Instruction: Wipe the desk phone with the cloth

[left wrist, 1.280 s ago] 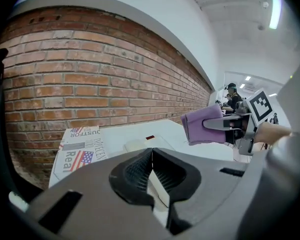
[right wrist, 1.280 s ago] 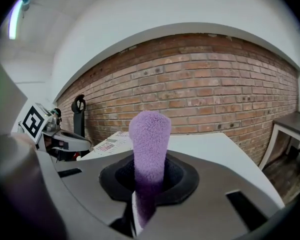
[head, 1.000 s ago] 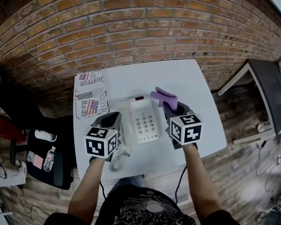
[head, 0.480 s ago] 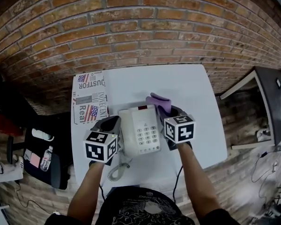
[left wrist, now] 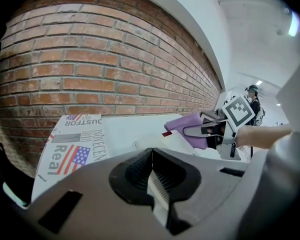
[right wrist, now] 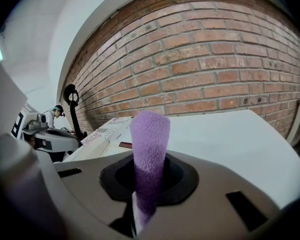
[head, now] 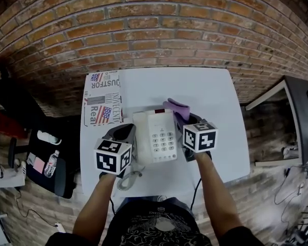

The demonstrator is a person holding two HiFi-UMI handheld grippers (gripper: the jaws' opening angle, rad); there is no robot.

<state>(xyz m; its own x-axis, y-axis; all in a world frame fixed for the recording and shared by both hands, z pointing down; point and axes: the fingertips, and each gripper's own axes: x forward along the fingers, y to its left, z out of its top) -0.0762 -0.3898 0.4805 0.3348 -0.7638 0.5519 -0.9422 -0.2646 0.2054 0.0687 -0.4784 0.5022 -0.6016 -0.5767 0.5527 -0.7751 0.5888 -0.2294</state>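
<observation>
Desk phone (head: 156, 136) sitting mid-desk (head: 205, 86); right gripper (head: 183, 118), fingers clamping purple cloth (head: 177, 108), hovering at phone's right edge, apparently for wiping; left gripper (head: 126, 129), fingers closed on nothing, waiting at phone's left, likely steadying.

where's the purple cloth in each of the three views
Head view: purple cloth near centre, at the desk phone's top right corner.
Left gripper view: right of centre, held in the right gripper.
Right gripper view: dead centre, clamped between the jaws.
Shared landmark: the brick wall at the back.
</observation>
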